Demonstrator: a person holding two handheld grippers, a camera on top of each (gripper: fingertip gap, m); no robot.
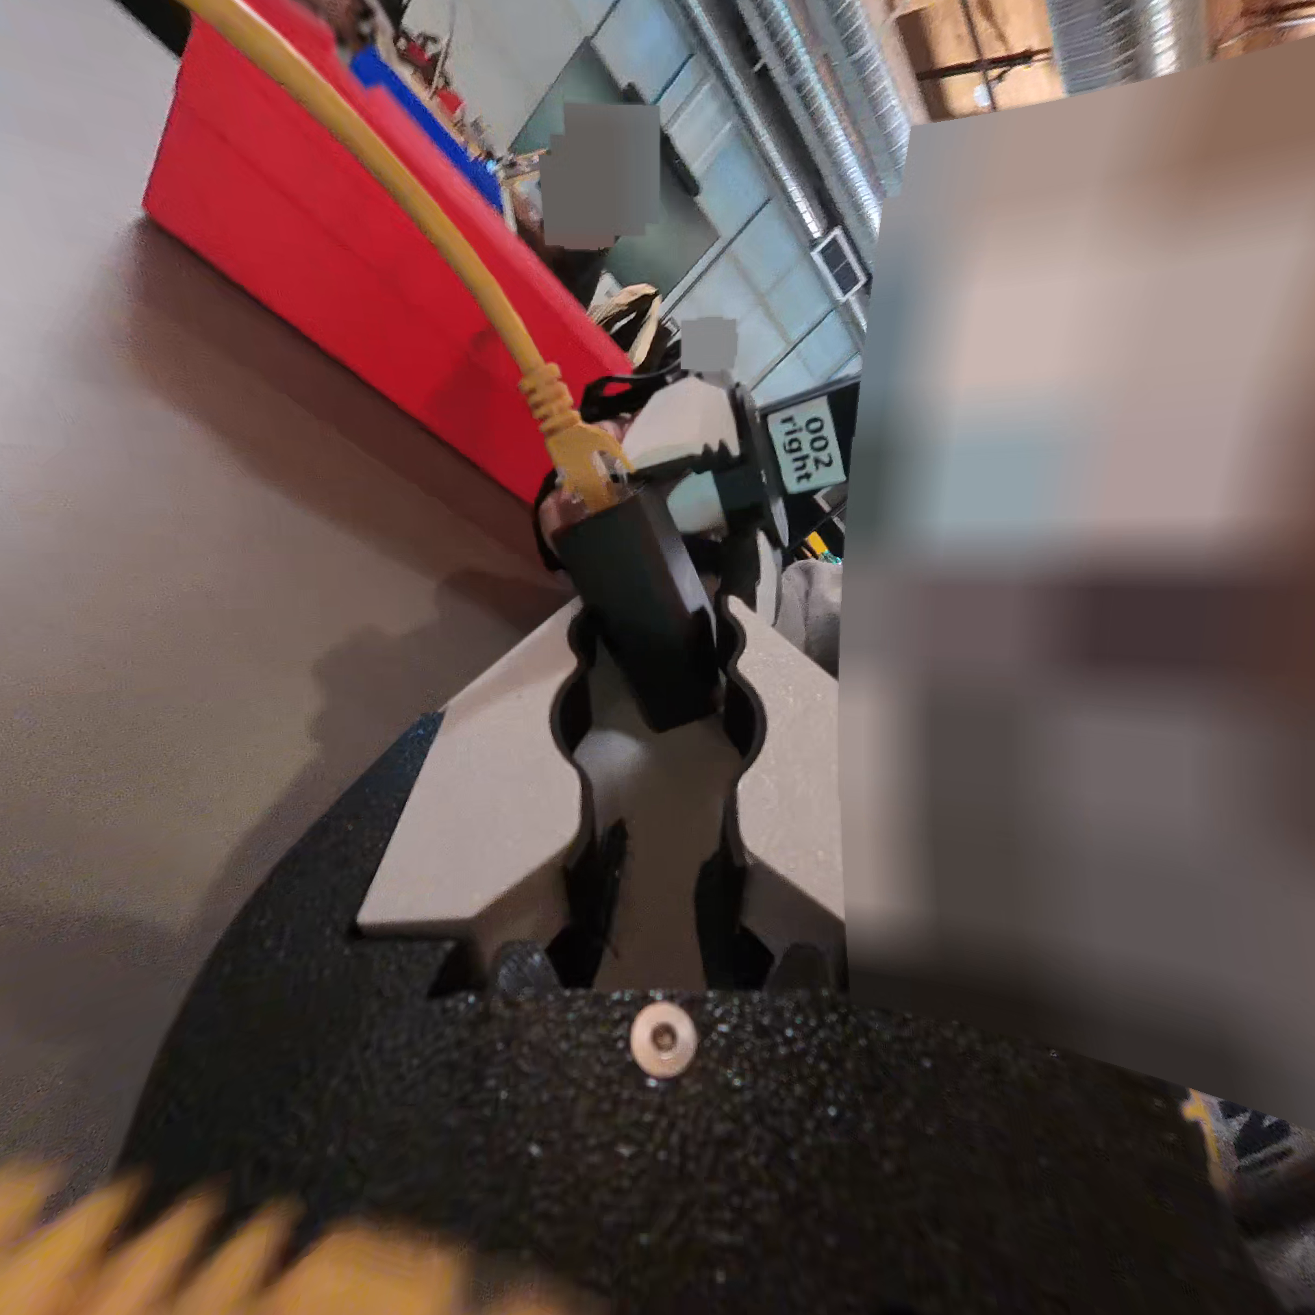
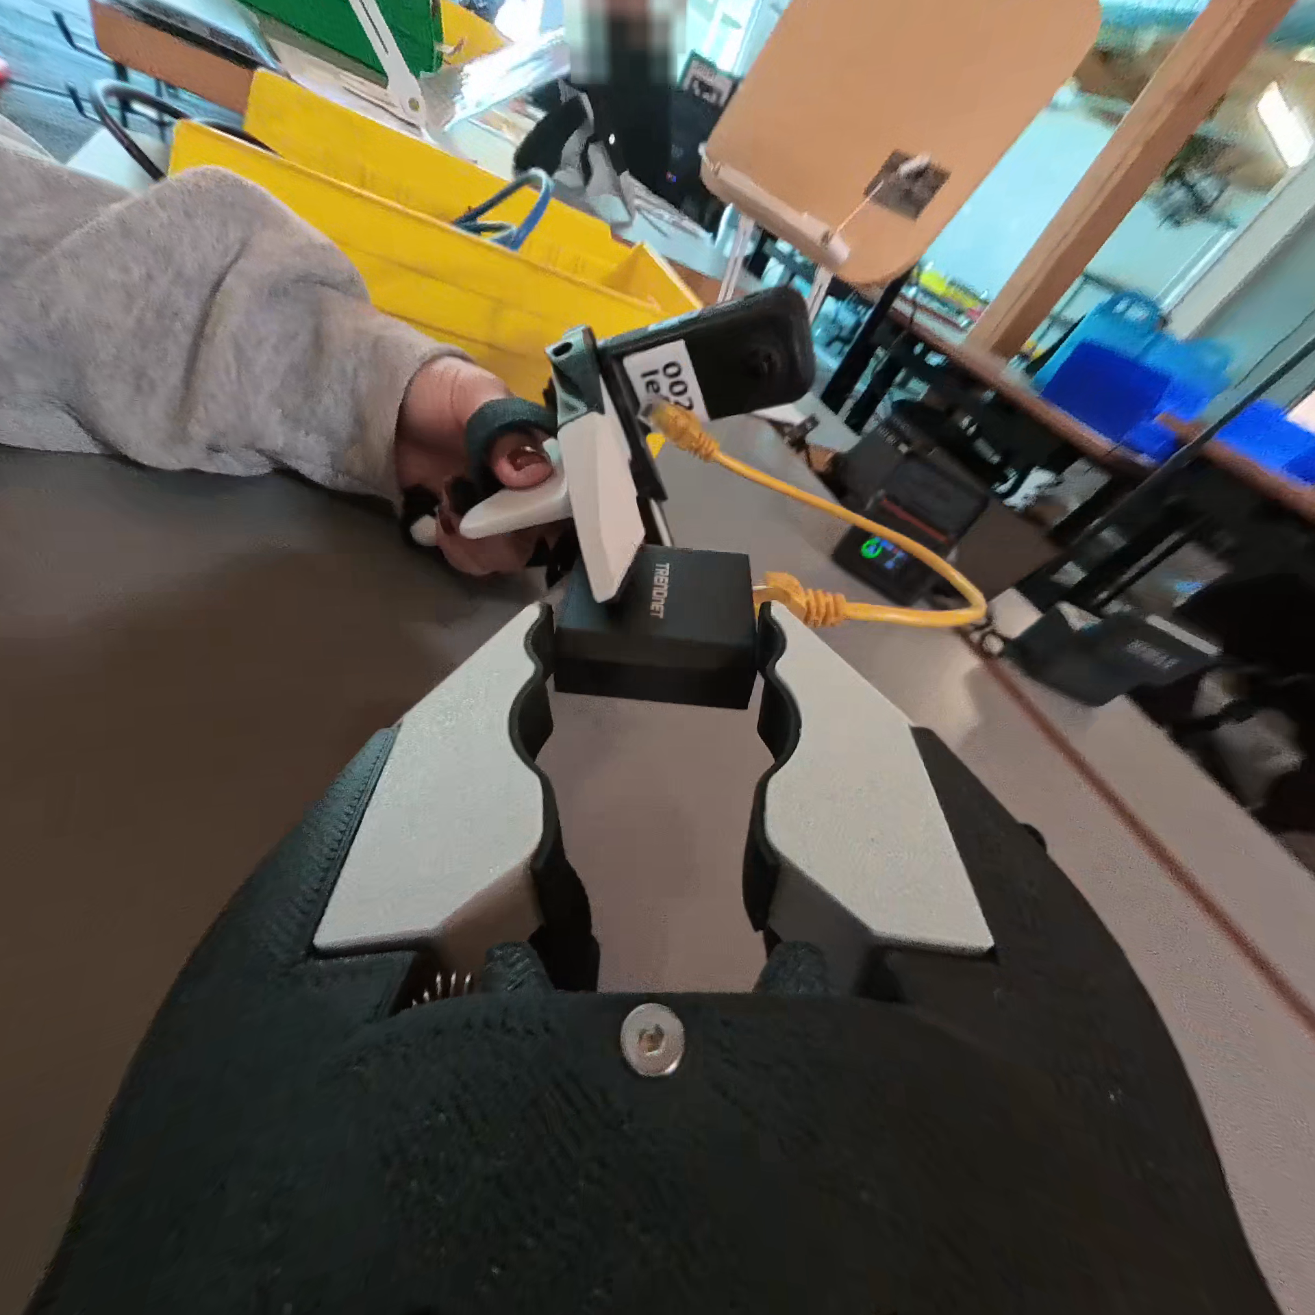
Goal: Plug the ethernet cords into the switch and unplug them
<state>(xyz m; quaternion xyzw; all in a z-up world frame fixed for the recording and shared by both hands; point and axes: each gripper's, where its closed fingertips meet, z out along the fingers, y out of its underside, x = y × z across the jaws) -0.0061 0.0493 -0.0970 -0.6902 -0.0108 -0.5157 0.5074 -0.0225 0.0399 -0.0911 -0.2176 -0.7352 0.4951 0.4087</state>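
A small black switch point(image 1: 640, 583) sits on the grey-brown table. My left gripper point(image 1: 651, 619) is shut on it across its thin sides. In the right wrist view the switch point(image 2: 683, 640) sits between the fingertips of my right gripper point(image 2: 651, 626), which is shut on its two ends. The left gripper's white finger point(image 2: 605, 512) lies on top of the switch. A yellow ethernet cord point(image 2: 854, 519) has one plug point(image 2: 790, 594) in the switch's right side. It loops round, and its other plug point(image 2: 676, 423) hangs free near the left gripper's camera. The cord point(image 1: 427, 206) and the plugged end point(image 1: 580, 462) also show in the left wrist view.
A red bin point(image 1: 320, 235) stands on the table behind the switch. Yellow bins point(image 2: 441, 263) stand beyond a grey-sleeved arm point(image 2: 178, 320). A black device with a lit screen point(image 2: 882, 562) and a black box point(image 2: 1117, 655) lie near the table's right edge.
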